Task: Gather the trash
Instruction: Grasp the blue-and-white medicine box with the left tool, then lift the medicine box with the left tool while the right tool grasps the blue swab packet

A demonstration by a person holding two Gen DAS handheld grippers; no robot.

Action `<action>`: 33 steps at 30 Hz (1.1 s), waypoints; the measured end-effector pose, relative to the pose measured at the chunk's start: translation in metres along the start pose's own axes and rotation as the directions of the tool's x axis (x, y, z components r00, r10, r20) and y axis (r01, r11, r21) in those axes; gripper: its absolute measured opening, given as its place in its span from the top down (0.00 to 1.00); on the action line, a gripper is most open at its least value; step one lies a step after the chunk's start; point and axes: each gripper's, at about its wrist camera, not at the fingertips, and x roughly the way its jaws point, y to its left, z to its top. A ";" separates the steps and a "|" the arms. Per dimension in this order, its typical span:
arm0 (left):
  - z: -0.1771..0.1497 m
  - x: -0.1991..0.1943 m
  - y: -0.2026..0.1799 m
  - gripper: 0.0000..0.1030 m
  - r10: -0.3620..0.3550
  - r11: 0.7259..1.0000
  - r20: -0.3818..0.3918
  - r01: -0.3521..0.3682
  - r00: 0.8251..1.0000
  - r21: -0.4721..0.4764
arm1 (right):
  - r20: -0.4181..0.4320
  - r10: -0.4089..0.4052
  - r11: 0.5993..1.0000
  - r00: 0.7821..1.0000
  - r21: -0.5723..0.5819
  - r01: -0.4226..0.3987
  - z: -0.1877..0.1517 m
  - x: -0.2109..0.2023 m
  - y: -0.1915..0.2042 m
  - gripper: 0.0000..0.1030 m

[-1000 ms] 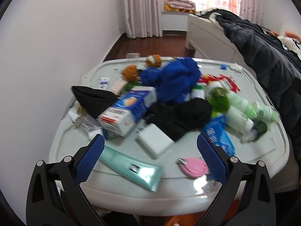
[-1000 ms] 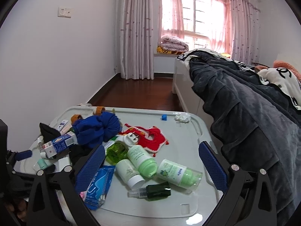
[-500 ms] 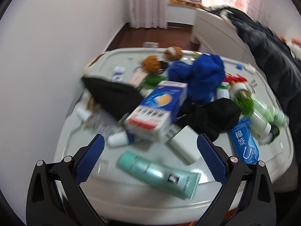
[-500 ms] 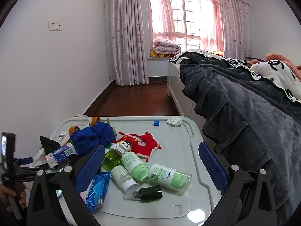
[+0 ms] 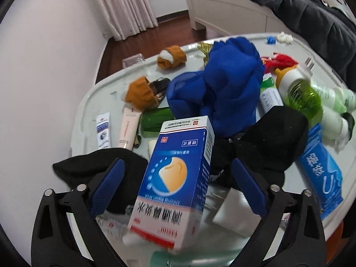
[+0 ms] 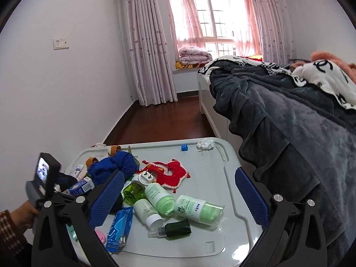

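A blue-and-white medicine box (image 5: pixel 178 178) lies tilted on a heap of black cloth (image 5: pixel 267 142) on the white table (image 5: pixel 93 102). My left gripper (image 5: pixel 178 165) hangs over it, pointing steeply down. Its jaws are closing with the box between them, and a gap shows on both sides of the box. In the right wrist view the box (image 6: pixel 80 187) sits at the table's left, beside the left gripper's body (image 6: pixel 44 178) and the person's hand (image 6: pixel 24 213). My right gripper (image 6: pixel 179 173) stands open above the table, holding nothing. A crumpled tissue (image 6: pixel 205 143) lies at the far edge.
A blue cloth (image 5: pixel 222 89), a red knitted piece (image 6: pixel 171 173), several green and white bottles (image 6: pixel 198 207), a blue cotton-swab packet (image 5: pixel 320 173), tubes (image 5: pixel 128 126) and brown socks (image 5: pixel 142 93) crowd the table. A bed with a dark blanket (image 6: pixel 289 133) borders its right side.
My left gripper has moved forward and down over the medicine box, which now lies between its jaws, and the view has rolled. The right gripper has drifted back and up slightly.
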 end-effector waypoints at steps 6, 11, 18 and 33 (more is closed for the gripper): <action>-0.002 0.010 0.004 0.43 -0.055 0.997 -0.022 0.054 0.998 -0.061 | -0.022 0.066 0.996 0.998 0.055 -0.065 -0.002 0.005 -0.006 0.04; -0.007 -0.004 0.004 0.45 -0.032 0.994 0.008 0.033 0.999 -0.106 | -0.036 0.009 1.000 0.999 0.025 -0.008 -0.002 0.009 -0.003 0.04; -0.012 -0.062 0.002 0.45 -0.043 0.989 0.118 0.058 0.992 -0.133 | -0.097 -0.102 0.995 0.990 -0.026 0.100 -0.008 0.028 -0.016 0.04; -0.054 -0.129 -0.047 0.45 -0.200 0.970 0.252 0.227 0.947 -0.085 | -0.290 0.150 0.940 0.945 -0.255 -0.228 -0.064 0.082 0.068 0.04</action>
